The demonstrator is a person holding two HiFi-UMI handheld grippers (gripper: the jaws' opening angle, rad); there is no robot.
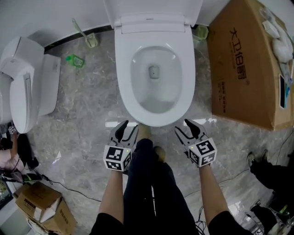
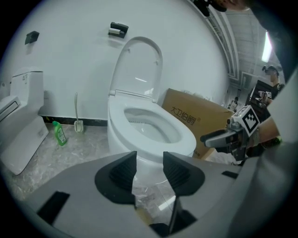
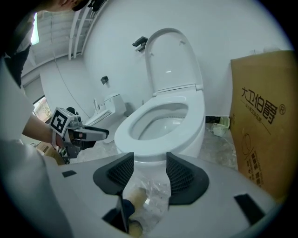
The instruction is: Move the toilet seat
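Observation:
A white toilet stands ahead with its seat point(image 1: 123, 69) lying flat on the bowl and its lid point(image 1: 151, 9) raised against the wall. The seat point(image 2: 179, 128) and upright lid point(image 2: 139, 60) also fill the left gripper view, as do the seat point(image 3: 130, 132) and lid point(image 3: 172, 56) in the right gripper view. My left gripper point(image 1: 128, 128) hangs just short of the bowl's front left, jaws open and empty point(image 2: 150, 160). My right gripper point(image 1: 183, 127) hangs at the front right, also open with nothing between its pads point(image 3: 150, 162). Neither touches the toilet.
A large cardboard box point(image 1: 243, 64) stands close on the toilet's right. A second toilet point(image 1: 27, 82) lies at the left, with a green bottle point(image 1: 75, 60) and a brush point(image 1: 89, 39) by the wall. A small carton point(image 1: 43, 202) and cables lie at lower left. The person's legs are between the grippers.

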